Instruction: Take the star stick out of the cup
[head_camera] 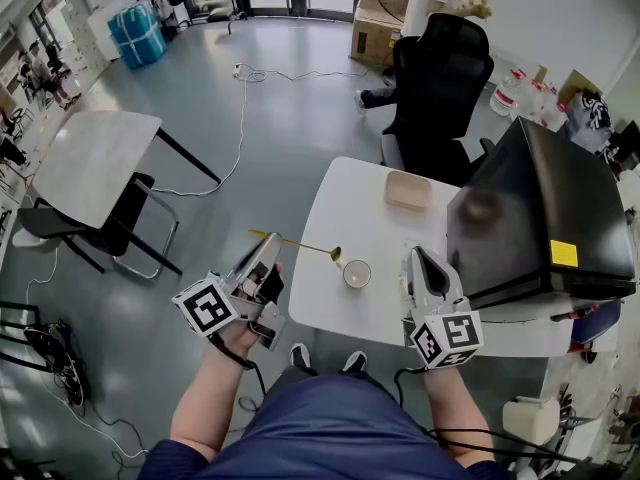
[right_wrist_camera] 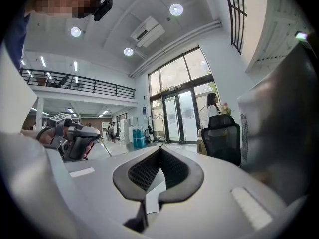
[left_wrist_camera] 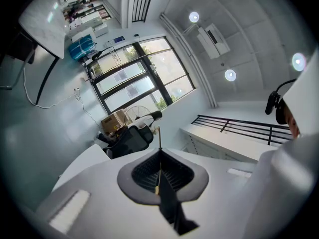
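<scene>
No words, labels, brands, numbers or signs legible in any view, print too small to read

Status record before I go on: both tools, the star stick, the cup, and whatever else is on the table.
left tool: shut on the star stick, near its plain end
star stick: out of the cup, nearly level, far end just beside the rim
cup: upright on the white table, looks empty
right tool: shut, nothing in it, right of the cup
also on table: beige tray; black box at the right side
</scene>
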Motion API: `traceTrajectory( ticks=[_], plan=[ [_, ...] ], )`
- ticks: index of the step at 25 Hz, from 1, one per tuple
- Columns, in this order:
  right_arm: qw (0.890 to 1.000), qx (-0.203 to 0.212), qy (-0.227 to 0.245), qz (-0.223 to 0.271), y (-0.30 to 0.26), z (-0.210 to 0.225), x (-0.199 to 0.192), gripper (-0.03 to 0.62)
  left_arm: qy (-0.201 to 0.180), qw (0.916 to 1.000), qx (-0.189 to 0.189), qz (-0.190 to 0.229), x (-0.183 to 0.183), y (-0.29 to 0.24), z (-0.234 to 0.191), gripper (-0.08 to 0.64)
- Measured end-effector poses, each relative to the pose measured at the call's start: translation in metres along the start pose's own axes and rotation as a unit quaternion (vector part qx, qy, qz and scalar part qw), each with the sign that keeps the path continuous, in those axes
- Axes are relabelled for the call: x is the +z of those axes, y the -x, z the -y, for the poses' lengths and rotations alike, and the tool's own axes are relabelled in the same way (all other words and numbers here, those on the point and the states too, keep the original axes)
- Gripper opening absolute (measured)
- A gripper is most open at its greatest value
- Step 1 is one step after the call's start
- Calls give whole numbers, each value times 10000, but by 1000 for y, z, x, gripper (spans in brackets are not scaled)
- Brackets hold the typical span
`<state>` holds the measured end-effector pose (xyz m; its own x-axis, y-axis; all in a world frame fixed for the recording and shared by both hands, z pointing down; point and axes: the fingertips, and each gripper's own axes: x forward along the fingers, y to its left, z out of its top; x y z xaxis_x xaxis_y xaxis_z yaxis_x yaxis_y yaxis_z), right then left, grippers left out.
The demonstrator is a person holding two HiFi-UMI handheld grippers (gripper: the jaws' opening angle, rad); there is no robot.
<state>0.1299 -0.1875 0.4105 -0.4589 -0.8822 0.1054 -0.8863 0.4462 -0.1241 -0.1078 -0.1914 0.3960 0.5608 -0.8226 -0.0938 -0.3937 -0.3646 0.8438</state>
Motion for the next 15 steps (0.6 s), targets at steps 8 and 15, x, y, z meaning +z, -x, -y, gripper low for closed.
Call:
traceTrajectory(
  ticks=[8, 15],
  plan=[
    [10000, 9, 14, -22, -1, -2, 0, 6, 20, 10000, 20, -24, 0, -1, -3, 8],
    [10000, 11, 17, -40, 1, -3, -2, 6, 96, 9999, 93, -59, -5, -1, -10, 8]
  ],
)
